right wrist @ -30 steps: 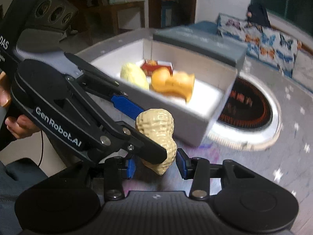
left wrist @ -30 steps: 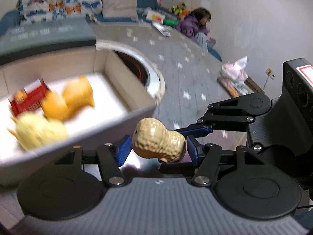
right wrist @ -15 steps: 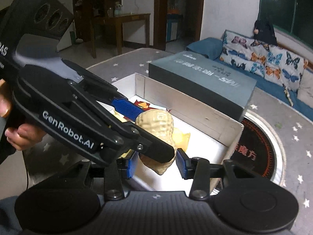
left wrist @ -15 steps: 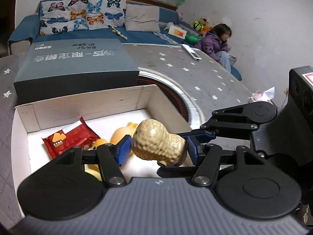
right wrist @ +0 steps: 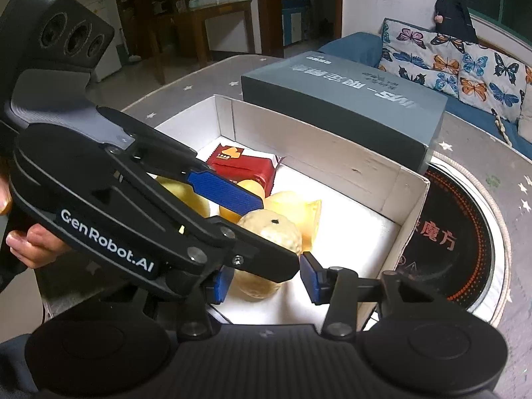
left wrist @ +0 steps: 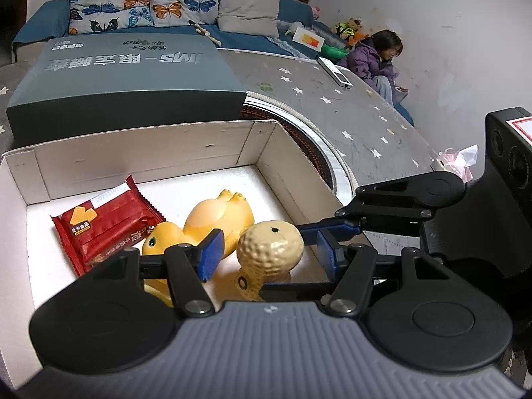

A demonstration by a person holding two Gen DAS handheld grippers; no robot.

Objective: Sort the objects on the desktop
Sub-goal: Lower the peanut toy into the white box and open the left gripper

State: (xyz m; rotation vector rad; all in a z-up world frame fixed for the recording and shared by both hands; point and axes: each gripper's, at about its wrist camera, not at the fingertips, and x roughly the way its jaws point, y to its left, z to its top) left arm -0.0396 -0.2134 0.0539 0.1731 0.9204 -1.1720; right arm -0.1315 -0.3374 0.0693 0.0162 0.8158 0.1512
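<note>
Beige peanut toy [left wrist: 270, 253] stands upright on the white box [left wrist: 206, 148] floor, near the yellow duck [left wrist: 199, 224]. My right gripper [right wrist: 262, 281] has just been opening to release it; my left gripper [left wrist: 267, 256] also stands apart, touching nothing.

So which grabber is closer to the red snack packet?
Left. The left gripper has one of its fingers right beside the red snack packet in the box. The right gripper is farther off; its fingers have just been opening, the peanut toy between them.
</note>
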